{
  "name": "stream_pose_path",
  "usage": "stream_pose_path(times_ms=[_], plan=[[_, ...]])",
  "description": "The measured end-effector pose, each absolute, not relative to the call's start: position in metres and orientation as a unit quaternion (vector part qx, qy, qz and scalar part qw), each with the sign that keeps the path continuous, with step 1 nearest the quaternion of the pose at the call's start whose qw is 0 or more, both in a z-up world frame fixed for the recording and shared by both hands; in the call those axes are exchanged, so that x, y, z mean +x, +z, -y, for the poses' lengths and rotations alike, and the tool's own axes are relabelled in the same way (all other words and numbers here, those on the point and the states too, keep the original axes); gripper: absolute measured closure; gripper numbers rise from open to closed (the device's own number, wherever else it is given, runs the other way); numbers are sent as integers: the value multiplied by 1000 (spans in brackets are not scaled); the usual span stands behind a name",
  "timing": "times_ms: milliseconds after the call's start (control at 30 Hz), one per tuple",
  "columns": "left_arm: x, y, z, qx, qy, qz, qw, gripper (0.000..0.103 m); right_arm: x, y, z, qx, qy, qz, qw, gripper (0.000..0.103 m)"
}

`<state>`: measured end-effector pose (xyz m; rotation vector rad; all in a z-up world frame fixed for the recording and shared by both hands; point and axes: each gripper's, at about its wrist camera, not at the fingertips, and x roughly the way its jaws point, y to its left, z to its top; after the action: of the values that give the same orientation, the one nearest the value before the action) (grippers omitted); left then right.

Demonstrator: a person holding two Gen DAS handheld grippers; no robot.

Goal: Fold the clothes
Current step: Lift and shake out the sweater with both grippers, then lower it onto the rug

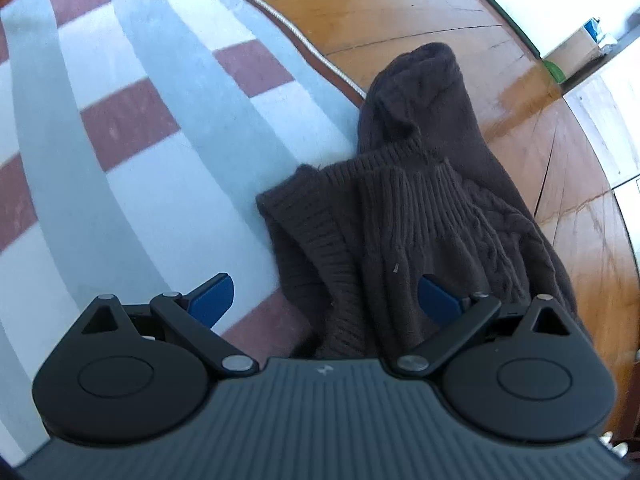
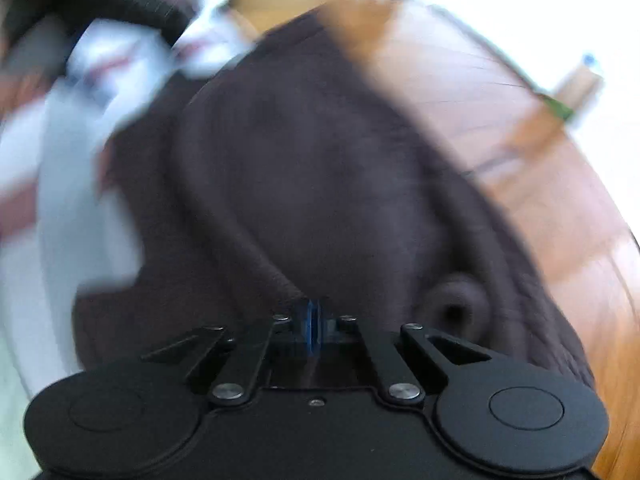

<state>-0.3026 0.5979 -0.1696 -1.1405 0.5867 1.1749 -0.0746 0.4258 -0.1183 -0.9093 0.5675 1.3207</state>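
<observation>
Right wrist view blurred: brown sweater (image 2: 320, 168) beyond closed fingers (image 2: 313, 330).

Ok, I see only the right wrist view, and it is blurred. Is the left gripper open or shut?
Observer: Open. The left gripper has its blue pads wide apart, and nothing is pressed between them.
Operator: What lies in front of it?
Observer: The sweater, with its ribbed hem bunched just ahead of the pads.
Operator: And what does the sweater lie on?
Observer: Partly on a checked cloth, partly past its edge on the wood floor.
</observation>
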Motion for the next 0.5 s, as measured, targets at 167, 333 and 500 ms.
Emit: stream_pose_path(times_ms=[167,333,500], plan=[[-304,-171,-598,-507,495,-259,657,4,-55,-32,-351,-273,529,-169,785,103],[-285,-177,-595,-506,454,-297,670,9,-19,-7,-283,-237,446,-199,840,103],[-251,-176,-585,-471,429,-333,695,12,-31,-38,-287,-247,523,-250,776,97]])
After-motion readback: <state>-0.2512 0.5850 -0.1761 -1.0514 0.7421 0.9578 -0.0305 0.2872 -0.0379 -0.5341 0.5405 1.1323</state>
